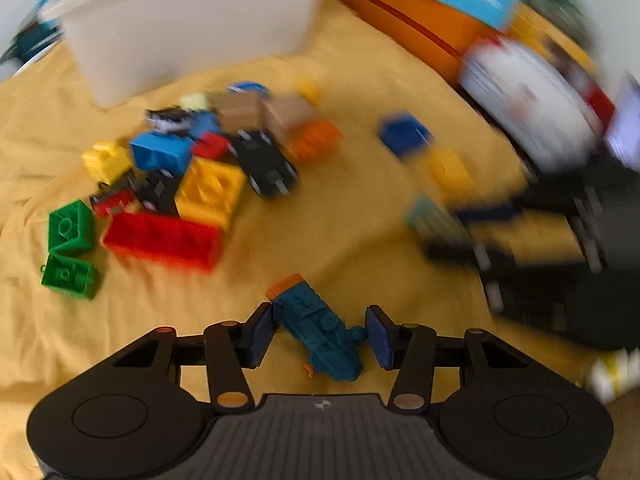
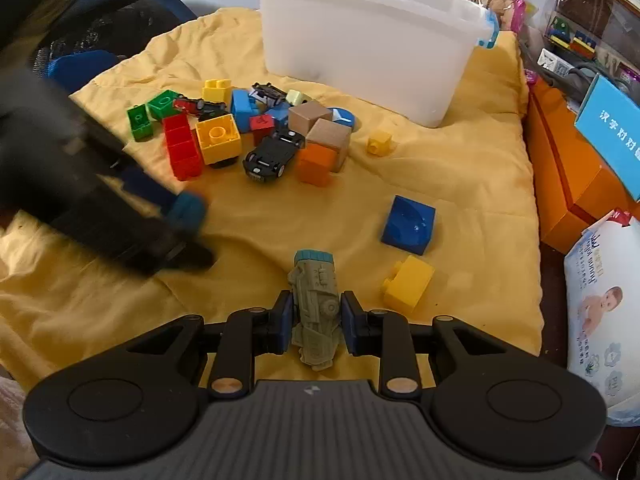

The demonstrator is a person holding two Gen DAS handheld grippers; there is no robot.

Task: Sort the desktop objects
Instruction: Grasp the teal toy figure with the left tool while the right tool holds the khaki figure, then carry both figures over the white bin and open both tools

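- The left gripper (image 1: 320,336) has a teal toy vehicle (image 1: 316,328) with an orange end between its fingers (image 1: 259,336). The toy lies on the yellow cloth (image 1: 340,208), its long axis slanted, orange end away from the camera and to the left, the other end towards the palm and right.
- The left pad touches the toy's flank; the right pad meets only a knob at its side. Whether the fingers are truly clenched on it I cannot tell.
- The right gripper (image 2: 314,320) is clamped on a grey-green toy vehicle (image 2: 316,312). Both blue pads press its sides.
- That toy's long axis runs nearly straight away from the camera, its teal-capped end pointing forward and resting on the cloth, its other end towards the palm.
- Just right of it lies a yellow brick (image 2: 408,282), and beyond that a blue square block (image 2: 409,225) with a round hollow.
- Further on is a heap: red brick (image 2: 182,148), yellow square brick (image 2: 218,138), black toy car (image 2: 272,156), orange block (image 2: 316,164), two wooden cubes (image 2: 328,136), green bricks (image 2: 150,114), and a small yellow piece (image 2: 380,143) apart on the right.
- A white plastic bin (image 2: 368,44) stands behind the heap at the far edge of the cloth.
- In the right wrist view the left gripper shows blurred at the left, with a teal shape at its tip.
- An orange box (image 2: 568,184) and a pack of wipes (image 2: 600,320) border the cloth on the right.
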